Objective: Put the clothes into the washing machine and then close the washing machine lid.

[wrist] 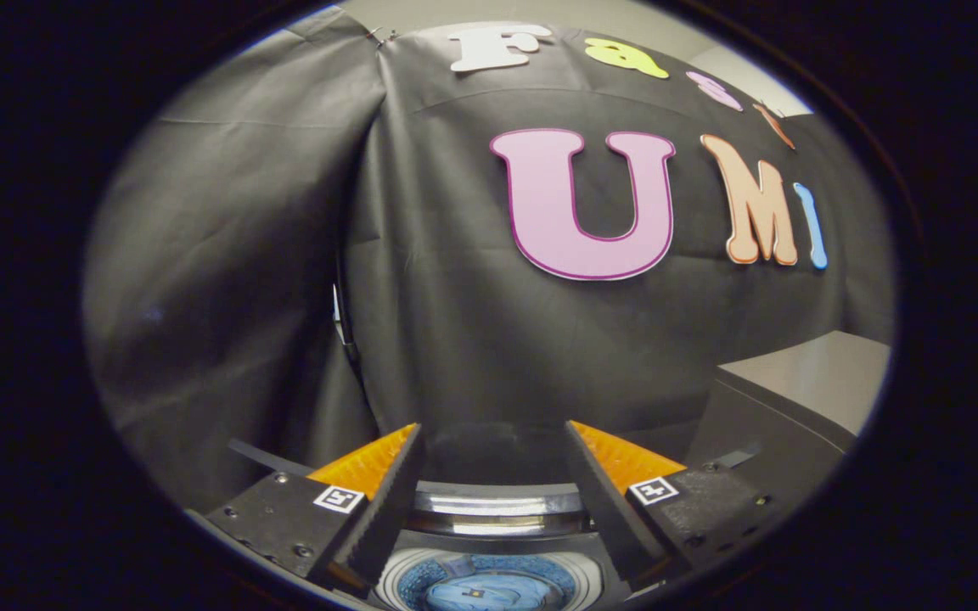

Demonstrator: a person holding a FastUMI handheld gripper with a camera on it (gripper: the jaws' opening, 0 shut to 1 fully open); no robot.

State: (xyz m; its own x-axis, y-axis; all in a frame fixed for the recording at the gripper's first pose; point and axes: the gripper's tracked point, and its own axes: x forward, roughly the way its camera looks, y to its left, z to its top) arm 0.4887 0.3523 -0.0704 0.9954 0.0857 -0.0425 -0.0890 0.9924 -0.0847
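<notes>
Two fingers of our tongs [493, 501] stand apart and empty above the round open drum of the washing machine [489, 585], where blue clothes [489, 590] already lie; we judge that closing the raised dark lid [497, 454] comes next.

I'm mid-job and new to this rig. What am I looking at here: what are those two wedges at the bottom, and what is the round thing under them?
This is a fisheye camera riding on a handheld gripper, looking forward along its two fingers. They stand apart with nothing between them, so the gripper is open and holds nothing. Below and between them is the washing machine's round tub, seen from above, with blue cloth inside it. The raised lid appears to stand just beyond the tub. The black cloth behind is the booth's wall; a grey box sits off to the right.
</notes>
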